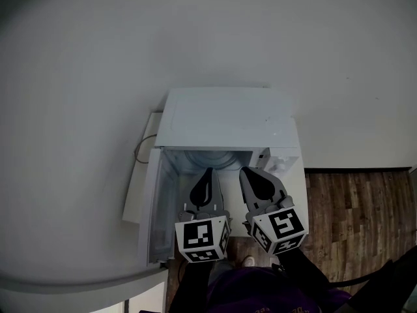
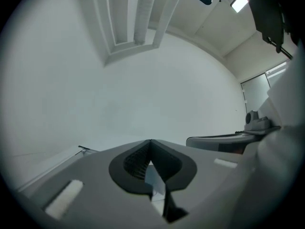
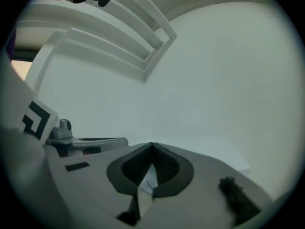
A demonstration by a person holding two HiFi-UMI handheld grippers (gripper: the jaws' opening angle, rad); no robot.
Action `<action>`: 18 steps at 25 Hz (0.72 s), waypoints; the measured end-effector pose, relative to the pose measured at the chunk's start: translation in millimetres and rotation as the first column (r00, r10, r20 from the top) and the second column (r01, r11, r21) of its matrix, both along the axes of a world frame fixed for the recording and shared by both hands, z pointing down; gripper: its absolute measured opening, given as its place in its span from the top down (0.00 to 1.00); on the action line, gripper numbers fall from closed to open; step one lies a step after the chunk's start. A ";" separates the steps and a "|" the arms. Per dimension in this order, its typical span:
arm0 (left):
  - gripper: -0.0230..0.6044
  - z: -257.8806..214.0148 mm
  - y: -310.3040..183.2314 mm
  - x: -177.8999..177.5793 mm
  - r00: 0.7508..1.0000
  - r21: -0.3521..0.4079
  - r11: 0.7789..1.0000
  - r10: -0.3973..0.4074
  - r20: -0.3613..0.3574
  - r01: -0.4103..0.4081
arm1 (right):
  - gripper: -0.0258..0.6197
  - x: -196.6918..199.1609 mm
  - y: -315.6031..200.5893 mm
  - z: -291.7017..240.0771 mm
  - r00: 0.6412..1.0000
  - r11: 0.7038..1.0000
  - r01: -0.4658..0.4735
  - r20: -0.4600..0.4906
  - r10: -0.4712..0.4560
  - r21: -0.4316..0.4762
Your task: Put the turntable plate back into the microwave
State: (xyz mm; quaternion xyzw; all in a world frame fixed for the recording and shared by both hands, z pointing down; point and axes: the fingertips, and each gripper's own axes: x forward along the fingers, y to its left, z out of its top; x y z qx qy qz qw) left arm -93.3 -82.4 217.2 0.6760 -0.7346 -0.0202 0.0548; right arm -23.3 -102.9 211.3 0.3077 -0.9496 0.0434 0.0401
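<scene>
From above, in the head view, a white microwave (image 1: 225,119) stands with its door (image 1: 155,204) swung open to the left. Inside the cavity a pale curved rim shows, which looks like the turntable plate (image 1: 210,161); most of it is hidden under the microwave's top. My left gripper (image 1: 208,173) and right gripper (image 1: 245,173) hang side by side in front of the opening, both shut with nothing in them. The left gripper view shows the left gripper (image 2: 150,141) against a bare white wall, its jaws together. The right gripper (image 3: 152,145) looks the same in its own view.
The microwave's control panel (image 1: 284,161) is at the right of the opening. A cable (image 1: 139,150) loops at its left rear over a white ledge (image 1: 135,191). Wooden floor (image 1: 358,207) lies to the right. A white wall fills the background.
</scene>
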 end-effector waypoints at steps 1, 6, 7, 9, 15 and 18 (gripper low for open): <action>0.96 -0.1 -0.1 0.6 1.000 0.000 1.000 -0.001 0.004 0.001 | 0.95 0.0 -0.3 -1.3 1.000 1.000 0.002 -0.001 -0.002 0.006; 0.96 -4.5 -2.9 3.8 1.000 0.007 1.000 0.003 0.020 -0.004 | 0.95 0.0 -2.3 -9.0 1.000 1.000 0.015 0.011 -0.015 0.019; 0.96 -5.4 -3.5 3.6 1.000 0.010 1.000 0.001 0.022 -0.001 | 0.95 -0.4 -2.7 -10.0 1.000 1.000 0.018 0.012 -0.018 0.021; 0.96 -7.1 -4.0 3.5 1.000 0.015 1.000 -0.002 0.023 0.001 | 0.95 -0.4 -3.3 -10.8 1.000 0.999 0.017 0.007 -0.017 0.031; 0.96 -18.2 -3.7 6.5 1.000 0.036 0.999 -0.002 0.030 0.001 | 0.95 1.5 -3.6 -15.9 1.000 0.999 0.012 0.019 -0.013 0.045; 0.96 -18.0 -3.7 7.0 0.999 0.036 0.999 -0.005 0.042 0.003 | 0.95 1.8 -4.0 -15.9 1.000 0.999 0.010 0.024 -0.011 0.041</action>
